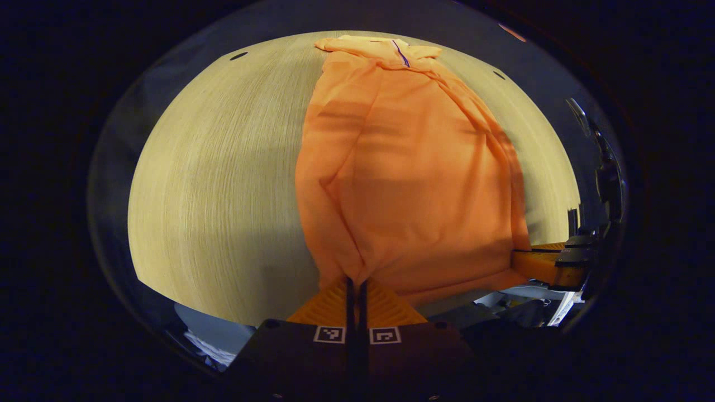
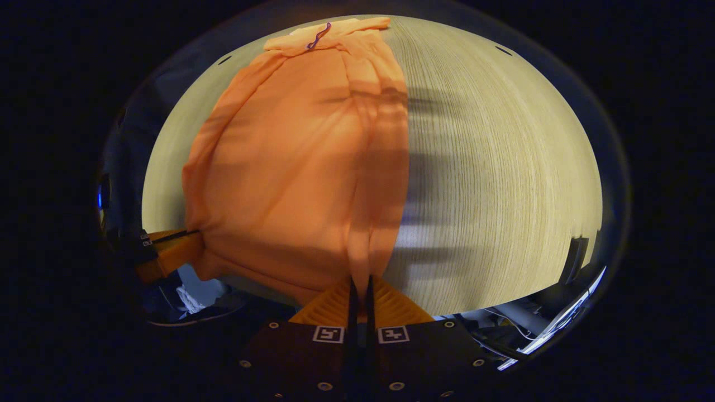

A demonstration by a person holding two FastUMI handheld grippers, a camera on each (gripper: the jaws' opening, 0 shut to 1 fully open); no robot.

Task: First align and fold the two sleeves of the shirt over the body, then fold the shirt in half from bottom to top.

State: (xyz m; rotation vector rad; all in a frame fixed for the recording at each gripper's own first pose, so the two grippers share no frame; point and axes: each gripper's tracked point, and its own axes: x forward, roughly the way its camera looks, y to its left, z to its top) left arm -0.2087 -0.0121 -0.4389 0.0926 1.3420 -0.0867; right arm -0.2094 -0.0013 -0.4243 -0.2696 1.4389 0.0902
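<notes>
The left gripper and right gripper each have jaws clamped on the orange shirt's near hem, its body spread across the desk.

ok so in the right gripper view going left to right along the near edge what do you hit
left gripper at the shirt's corner → orange shirt → right gripper pinching the hem → bare wooden table

Right claw pinches the orange shirt's hem over the wooden table.
</notes>
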